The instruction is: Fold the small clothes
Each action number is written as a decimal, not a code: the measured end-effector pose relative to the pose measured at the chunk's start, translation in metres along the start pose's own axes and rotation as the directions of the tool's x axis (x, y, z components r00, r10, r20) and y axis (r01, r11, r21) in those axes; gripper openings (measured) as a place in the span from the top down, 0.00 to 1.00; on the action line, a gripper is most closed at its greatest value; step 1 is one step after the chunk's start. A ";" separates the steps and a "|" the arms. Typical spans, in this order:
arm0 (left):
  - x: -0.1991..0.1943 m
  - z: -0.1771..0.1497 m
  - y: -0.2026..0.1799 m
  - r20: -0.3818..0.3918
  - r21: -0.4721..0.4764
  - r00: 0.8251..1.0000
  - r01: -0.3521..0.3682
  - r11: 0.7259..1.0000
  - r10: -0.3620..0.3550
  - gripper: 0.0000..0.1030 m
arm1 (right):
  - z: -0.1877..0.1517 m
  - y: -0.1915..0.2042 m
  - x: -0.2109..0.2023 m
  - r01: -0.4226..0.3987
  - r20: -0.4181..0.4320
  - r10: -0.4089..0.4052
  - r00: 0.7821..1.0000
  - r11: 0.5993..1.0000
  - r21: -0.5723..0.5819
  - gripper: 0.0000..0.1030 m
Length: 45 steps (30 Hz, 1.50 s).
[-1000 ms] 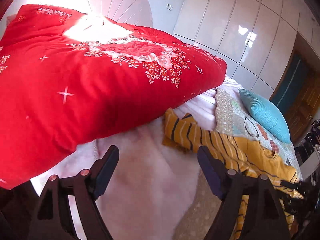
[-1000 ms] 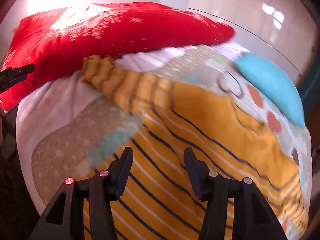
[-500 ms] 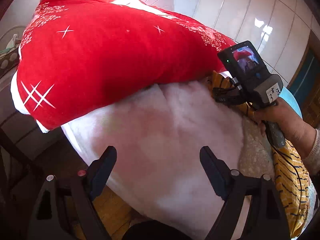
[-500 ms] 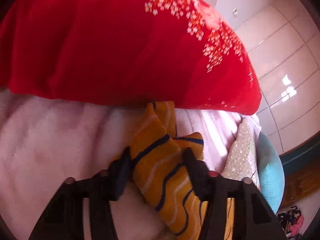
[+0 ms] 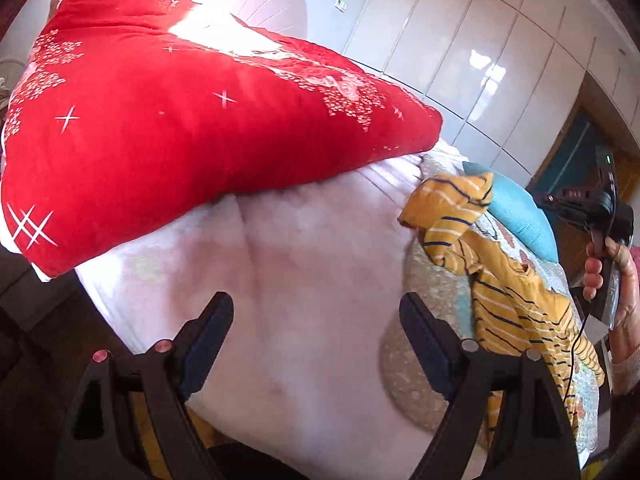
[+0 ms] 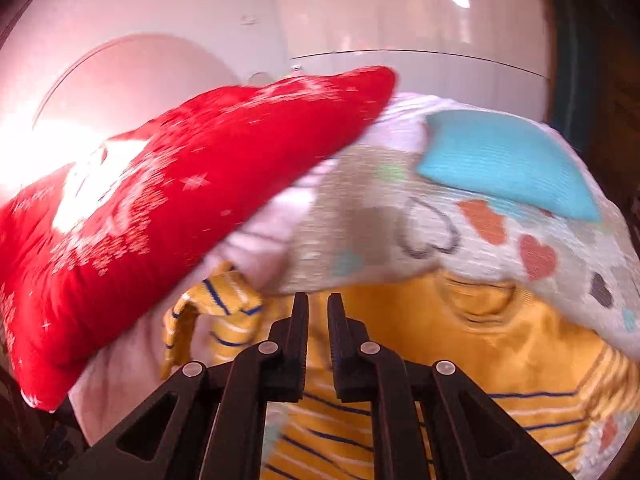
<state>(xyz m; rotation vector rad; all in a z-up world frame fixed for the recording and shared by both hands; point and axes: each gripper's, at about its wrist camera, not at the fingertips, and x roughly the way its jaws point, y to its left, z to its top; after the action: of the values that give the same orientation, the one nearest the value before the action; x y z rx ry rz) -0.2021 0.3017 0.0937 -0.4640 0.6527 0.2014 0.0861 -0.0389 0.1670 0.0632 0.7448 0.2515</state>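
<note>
My right gripper (image 6: 318, 308) has its fingers nearly pressed together, with only a thin slot between them; whether any cloth sits in that slot I cannot tell, as the view is blurred. Just below and beyond those fingertips lies the shirt (image 6: 460, 344), yellow with dark stripes, its collar ahead and to the right, and one sleeve (image 6: 216, 308) bunched ahead and to the left. My left gripper (image 5: 316, 344) hangs spread wide and empty over the white blanket (image 5: 304, 264), with the shirt off to the right of its right finger. I judge the step to be bringing the sleeve in across the body, so I want a grip near the cuff, a low carry, and the left fingers pinning the shoulder so the body does not drag. Past the shirt sit the heart quilt (image 6: 500, 236), the blue cushion (image 6: 508, 164) and the red duvet (image 5: 192, 120), which crowds the sleeve side.
</note>
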 end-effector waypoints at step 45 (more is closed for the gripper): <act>0.006 -0.031 -0.050 -0.090 0.033 0.994 0.072 0.997 -0.069 0.18 | -0.021 -0.008 0.026 0.139 -0.024 -0.140 0.990 0.990 -0.035 0.96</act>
<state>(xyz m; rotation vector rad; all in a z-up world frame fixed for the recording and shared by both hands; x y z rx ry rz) -0.1978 0.2435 0.0859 -0.4625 0.7251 0.1025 0.0913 -0.0409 0.1332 -0.0240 0.7671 0.1314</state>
